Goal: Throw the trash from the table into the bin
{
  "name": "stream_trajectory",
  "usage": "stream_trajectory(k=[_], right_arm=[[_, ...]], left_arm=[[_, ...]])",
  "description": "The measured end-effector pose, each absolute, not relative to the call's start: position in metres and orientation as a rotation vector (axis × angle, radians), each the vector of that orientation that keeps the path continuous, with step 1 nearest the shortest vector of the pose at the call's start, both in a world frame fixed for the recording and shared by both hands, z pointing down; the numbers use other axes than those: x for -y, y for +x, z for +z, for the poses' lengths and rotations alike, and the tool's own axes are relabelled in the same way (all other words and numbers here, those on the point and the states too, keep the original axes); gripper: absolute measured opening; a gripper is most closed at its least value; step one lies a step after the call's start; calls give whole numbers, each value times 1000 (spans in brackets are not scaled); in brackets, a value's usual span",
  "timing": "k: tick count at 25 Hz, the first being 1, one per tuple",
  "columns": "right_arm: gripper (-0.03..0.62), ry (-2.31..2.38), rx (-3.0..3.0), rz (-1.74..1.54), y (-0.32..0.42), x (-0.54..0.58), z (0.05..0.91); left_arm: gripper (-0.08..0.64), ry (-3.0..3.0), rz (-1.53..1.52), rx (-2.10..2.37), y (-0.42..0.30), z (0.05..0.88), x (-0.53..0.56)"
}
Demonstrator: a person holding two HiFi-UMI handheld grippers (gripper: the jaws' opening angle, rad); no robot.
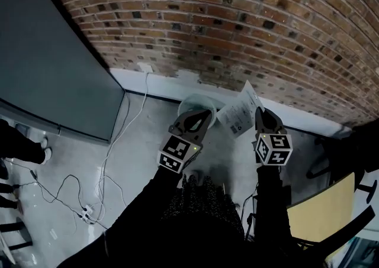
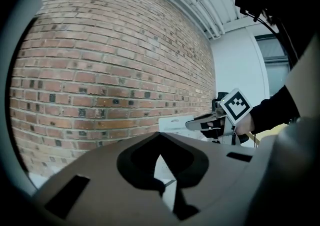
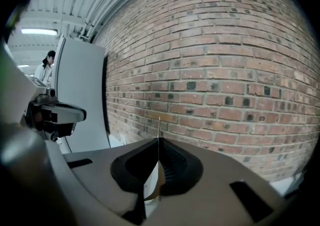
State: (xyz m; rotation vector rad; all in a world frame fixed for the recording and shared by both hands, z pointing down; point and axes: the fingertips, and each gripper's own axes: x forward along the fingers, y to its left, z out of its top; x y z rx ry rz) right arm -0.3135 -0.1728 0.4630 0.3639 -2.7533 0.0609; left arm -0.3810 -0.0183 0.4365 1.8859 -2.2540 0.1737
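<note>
the right gripper [image 1: 259, 114], clamped on a printed paper sheet [image 1: 238, 113], should get squarely over the white bin [image 1: 188, 105] before letting go, with the left gripper [image 1: 206, 115], jaws together, held aside.

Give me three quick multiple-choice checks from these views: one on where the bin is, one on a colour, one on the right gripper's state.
1. Where is the bin?
A) on the floor by the foot of the brick wall
B) on a table
C) on a shelf

2. What colour is the held sheet?
A) yellow
B) white
C) blue

3. The right gripper is:
A) open and empty
B) shut on nothing
C) shut on the sheet

Answers: A, the head view shows the bin below the wall's base; B, the sheet is white with dark print; C, the right gripper view shows the jaws pinching the sheet edge-on.
</note>
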Motion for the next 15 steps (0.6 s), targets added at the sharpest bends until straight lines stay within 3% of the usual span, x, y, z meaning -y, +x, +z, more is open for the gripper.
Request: stream_trajectory(k=[15], right_arm=[[12, 241, 2719, 30, -401, 123, 503]], left_arm=[[6, 1767, 153, 2310, -456, 464, -29]])
